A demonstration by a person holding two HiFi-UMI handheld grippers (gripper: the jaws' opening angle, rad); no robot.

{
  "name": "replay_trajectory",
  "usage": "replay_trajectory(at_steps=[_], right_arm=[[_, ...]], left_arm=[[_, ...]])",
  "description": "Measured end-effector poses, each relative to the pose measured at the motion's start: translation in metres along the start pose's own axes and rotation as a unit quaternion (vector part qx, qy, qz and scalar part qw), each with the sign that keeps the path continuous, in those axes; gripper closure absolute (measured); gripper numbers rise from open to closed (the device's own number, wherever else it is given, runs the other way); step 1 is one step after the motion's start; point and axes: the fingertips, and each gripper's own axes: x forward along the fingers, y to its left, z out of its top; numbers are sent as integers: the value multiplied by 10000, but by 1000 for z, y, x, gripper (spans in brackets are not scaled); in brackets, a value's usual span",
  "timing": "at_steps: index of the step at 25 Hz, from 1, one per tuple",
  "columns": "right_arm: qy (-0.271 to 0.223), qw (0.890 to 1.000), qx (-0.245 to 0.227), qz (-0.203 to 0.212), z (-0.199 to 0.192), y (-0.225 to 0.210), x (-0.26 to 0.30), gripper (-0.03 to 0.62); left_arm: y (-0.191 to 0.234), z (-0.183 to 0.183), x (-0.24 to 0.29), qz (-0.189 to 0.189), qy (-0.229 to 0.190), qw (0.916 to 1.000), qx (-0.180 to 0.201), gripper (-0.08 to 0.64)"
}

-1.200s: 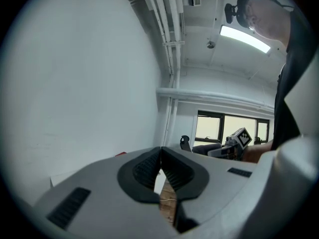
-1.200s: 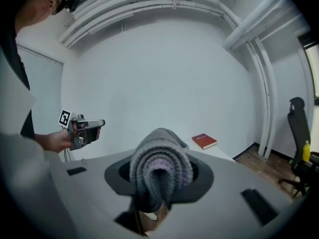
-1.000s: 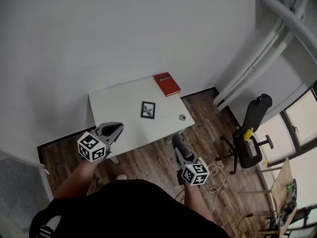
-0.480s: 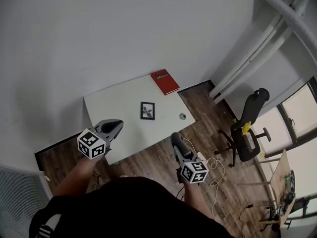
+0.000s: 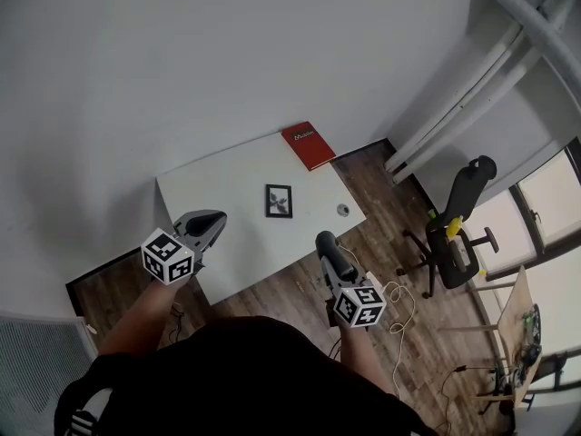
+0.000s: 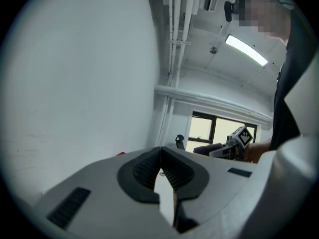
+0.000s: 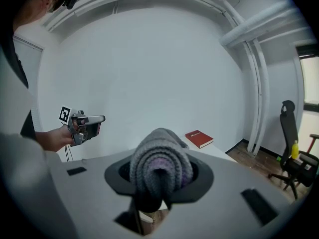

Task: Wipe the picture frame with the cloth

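Your left gripper (image 5: 214, 220) is held up in front of the left part of the white table (image 5: 204, 184) in the head view. Its jaws are pressed together, with only bare pads meeting at the tips. Your right gripper (image 5: 325, 242) shows at the table's near edge, partly over the wood floor (image 5: 272, 289). Its jaws are clamped on a rolled grey cloth (image 7: 160, 167), which bulges out ahead of them and shows a little purple in its folds.

The picture frame (image 5: 279, 201) lies flat near the middle of the table. It has a dark edge and a dark plant shape on a pale ground. In the head view it sits beyond both grippers, between their lines, and well apart from each. The cloth is not on it.

A red book (image 5: 308, 145) lies at the table's far right corner. A small round thing (image 5: 343, 210), too small to identify, sits near the right edge. A black office chair (image 5: 458, 234) stands on the floor to the right of the table, with something yellow on it.
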Motion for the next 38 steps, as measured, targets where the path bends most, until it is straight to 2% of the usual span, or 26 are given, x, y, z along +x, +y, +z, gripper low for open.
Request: replay_trajectory(at_steps=[9, 17, 26, 33, 38], right_arm=[[5, 10000, 54, -62, 4, 18, 22, 474], [75, 9999, 109, -44, -3, 26, 25, 474], [40, 9997, 203, -98, -4, 6, 34, 474], [38, 9999, 88, 56, 6, -16, 62, 474], [98, 9997, 58, 204, 18, -41, 96, 474]], left_arm=[[32, -10, -19, 40, 11, 9999, -146, 549], [32, -12, -27, 25, 15, 9999, -133, 549], [35, -17, -25, 127, 149, 9998, -91, 549], [50, -17, -16, 417, 202, 9989, -95, 549], [69, -16, 9, 606, 255, 9977, -132, 549]])
